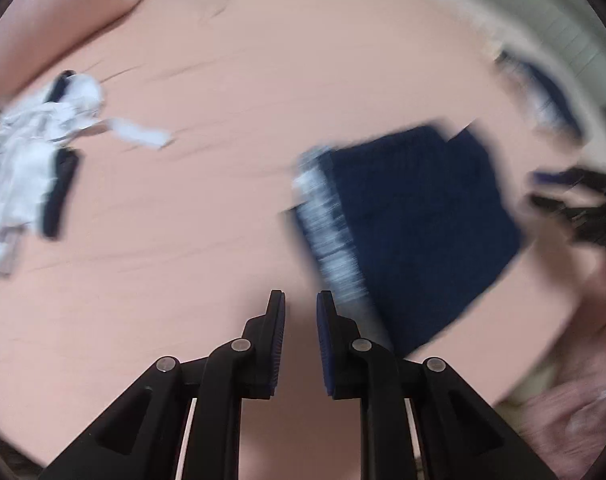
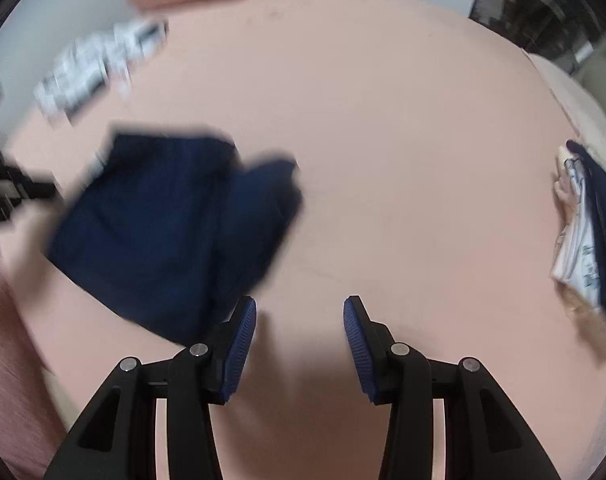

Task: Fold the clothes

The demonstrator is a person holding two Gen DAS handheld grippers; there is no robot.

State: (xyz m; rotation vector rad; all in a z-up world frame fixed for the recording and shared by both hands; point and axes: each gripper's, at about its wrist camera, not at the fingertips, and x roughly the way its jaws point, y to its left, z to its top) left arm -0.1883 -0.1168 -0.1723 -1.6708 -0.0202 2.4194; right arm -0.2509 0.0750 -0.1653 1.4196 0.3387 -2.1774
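The navy garment lies flat on the pink bed sheet, folded into a rough rectangle, with a white striped band along the edge nearest the left gripper. Seen from the left gripper, it sits ahead and to the right, its near corner just beside the right-hand finger; from the right gripper it sits ahead and to the left, its lower edge reaching behind the left-hand finger. The left gripper's jaws stand slightly apart with nothing between them. The right gripper's jaws stand wider apart, also empty, over bare sheet. The cloth looks light, soft and limp: it will likely sag and unfold if lifted by one point, and it may drag on the sheet rather than slide cleanly. The better hold is probably at two corners of one edge, one gripper each, pinching all layers together. A crumpled white garment with dark trim lies well to the left of the left gripper, and a patterned white and navy garment lies well to the right of the right gripper.
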